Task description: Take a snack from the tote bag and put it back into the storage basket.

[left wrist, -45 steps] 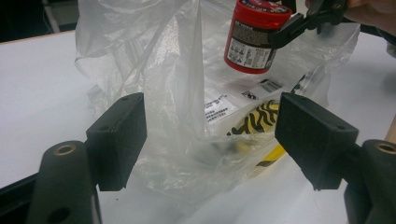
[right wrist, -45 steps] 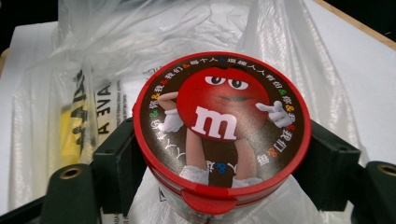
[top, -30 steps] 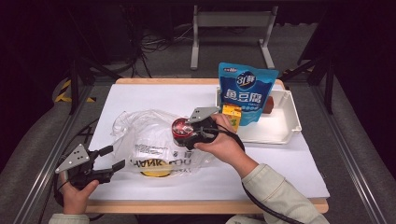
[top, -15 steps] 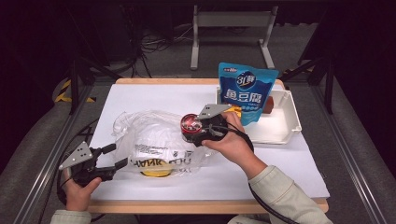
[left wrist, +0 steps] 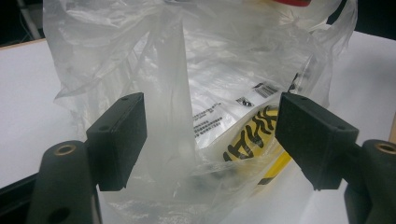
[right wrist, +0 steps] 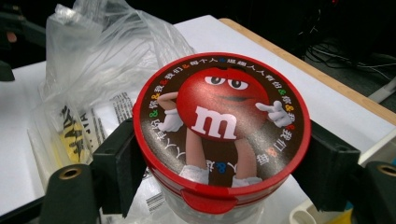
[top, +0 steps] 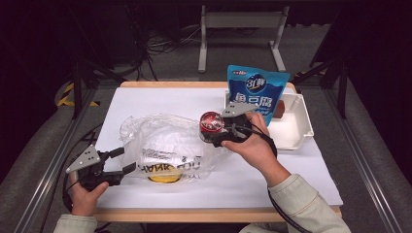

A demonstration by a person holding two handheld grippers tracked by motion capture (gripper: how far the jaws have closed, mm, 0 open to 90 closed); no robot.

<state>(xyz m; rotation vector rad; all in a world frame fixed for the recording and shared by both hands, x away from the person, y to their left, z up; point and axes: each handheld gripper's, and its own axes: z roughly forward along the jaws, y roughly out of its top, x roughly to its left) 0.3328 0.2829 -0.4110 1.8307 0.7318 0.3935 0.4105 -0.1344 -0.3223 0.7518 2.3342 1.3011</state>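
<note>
A clear plastic bag (top: 165,145) lies crumpled on the white table (top: 160,99), with a yellow and black packet (top: 163,170) inside it. My right gripper (top: 214,130) is shut on a red-lidded M&M's candy jar (top: 211,122), held above the bag's right end. In the right gripper view the jar's lid (right wrist: 219,121) sits between both jaws. My left gripper (top: 121,160) stands open at the bag's left front corner. In the left gripper view a fold of the bag (left wrist: 182,93) rises between the spread jaws, which do not pinch it.
A blue snack pouch (top: 255,92) stands upright at the back right, leaning at a white tray (top: 296,128) that holds a brown item (top: 278,109). The table's wooden front edge (top: 214,213) runs below both hands. Dark floor and cables lie beyond.
My right gripper has carried the jar a little to the right and up, away from the bag's opening. The left gripper has shifted slightly toward the bag.
</note>
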